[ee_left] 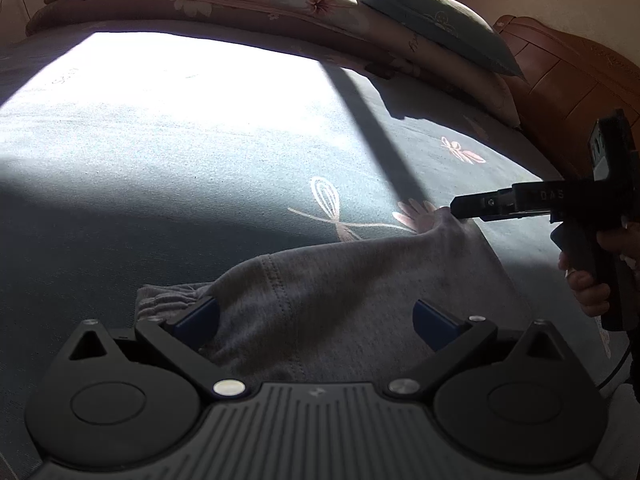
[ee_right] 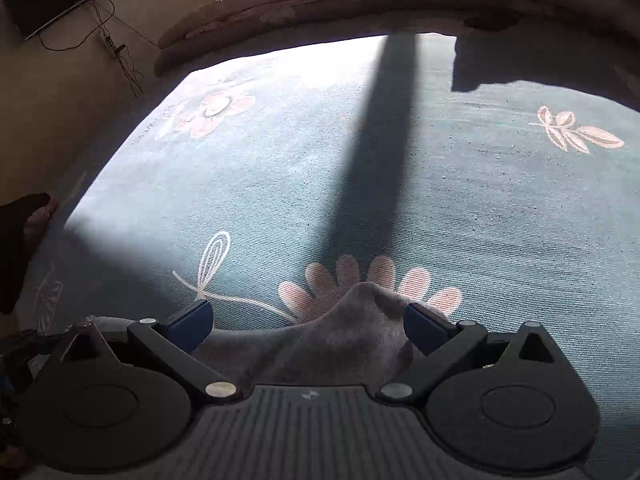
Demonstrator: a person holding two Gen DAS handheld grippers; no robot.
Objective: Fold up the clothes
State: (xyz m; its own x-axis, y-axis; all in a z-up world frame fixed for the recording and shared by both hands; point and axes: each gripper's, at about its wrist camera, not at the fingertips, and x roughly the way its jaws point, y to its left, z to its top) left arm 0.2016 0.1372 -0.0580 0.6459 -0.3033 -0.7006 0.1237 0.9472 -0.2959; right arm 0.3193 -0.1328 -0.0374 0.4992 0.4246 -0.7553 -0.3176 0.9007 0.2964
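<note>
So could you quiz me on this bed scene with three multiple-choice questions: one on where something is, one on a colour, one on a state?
1. Where does the grey garment lie?
A. on the blue bedspread
B. on the pillow
C. on the floor

2. What colour are the gripper fingertip pads?
A. red
B. blue
C. white

3. How do the left hand-held gripper jaws stand?
A. shut on the cloth
B. out of view
C. open

Answers: 1 A, the cloth spreads over the flowered cover; 2 B, both pads show blue; 3 C, a wide gap separates the pads above the fabric.
</note>
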